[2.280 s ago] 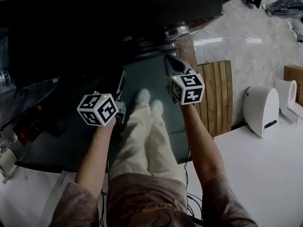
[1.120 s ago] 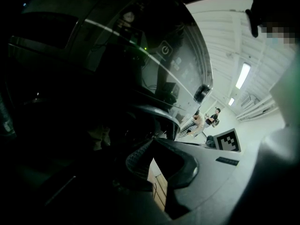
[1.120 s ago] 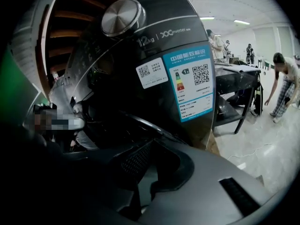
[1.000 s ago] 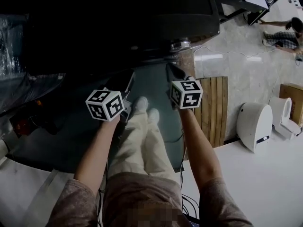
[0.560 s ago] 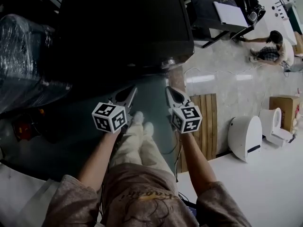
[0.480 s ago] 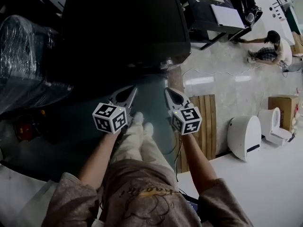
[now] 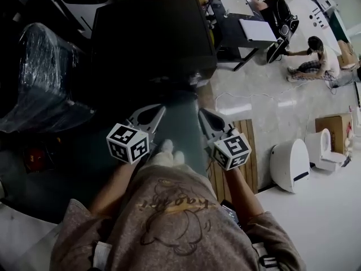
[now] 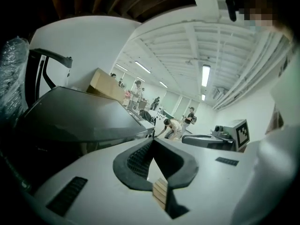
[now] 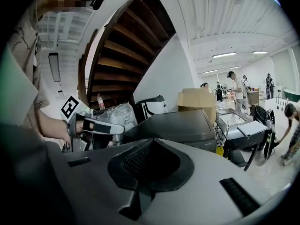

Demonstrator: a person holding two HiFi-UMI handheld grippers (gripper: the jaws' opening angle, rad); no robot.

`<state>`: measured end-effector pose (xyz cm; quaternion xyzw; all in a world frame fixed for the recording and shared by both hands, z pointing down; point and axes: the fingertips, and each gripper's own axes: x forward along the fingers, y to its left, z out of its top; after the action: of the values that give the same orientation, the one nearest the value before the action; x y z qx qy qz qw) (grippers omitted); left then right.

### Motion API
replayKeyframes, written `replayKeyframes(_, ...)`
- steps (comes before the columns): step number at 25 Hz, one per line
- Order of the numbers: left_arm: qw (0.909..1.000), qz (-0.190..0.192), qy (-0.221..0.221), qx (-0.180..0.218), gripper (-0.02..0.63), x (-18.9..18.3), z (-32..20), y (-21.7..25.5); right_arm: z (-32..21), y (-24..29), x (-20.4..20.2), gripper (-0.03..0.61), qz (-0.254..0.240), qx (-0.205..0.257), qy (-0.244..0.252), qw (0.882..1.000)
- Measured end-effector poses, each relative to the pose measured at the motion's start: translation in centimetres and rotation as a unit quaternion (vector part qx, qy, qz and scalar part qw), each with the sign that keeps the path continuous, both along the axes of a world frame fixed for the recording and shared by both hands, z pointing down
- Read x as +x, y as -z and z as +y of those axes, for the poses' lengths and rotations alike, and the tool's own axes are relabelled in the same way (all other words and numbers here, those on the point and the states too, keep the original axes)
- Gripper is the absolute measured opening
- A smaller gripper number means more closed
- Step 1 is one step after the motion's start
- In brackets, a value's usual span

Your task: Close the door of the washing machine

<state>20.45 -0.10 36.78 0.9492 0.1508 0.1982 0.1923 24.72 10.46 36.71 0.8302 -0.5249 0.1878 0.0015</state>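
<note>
Upper centre, head view: washing machine (image 7: 152, 33) dark, door not visible.
Left gripper (image 7: 161, 109) and right gripper (image 7: 201, 113) fully closed, empty, just below it in frame; a blind push could glance off.

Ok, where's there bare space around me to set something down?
The flat top of the dark machine looks bare. So does the pale floor between the wooden slat mat and the crouching person, and the white surface at lower right. The left is crowded by the plastic-wrapped bundle.
</note>
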Motion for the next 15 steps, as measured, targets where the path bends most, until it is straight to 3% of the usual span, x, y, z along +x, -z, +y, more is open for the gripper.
replayKeyframes(10,0.9982,0.053,-0.029,0.002,0.0,-2.3,0.4,4.8,1.6,6.2,-3.6,0.0,0.044,0.054,-0.057,0.996)
replayKeyframes(15,0.9939,0.102,-0.031,0.027,0.0,-2.2,-0.1,5.6,2.2,7.3,-3.6,0.0,0.094,0.067,-0.076,0.99)
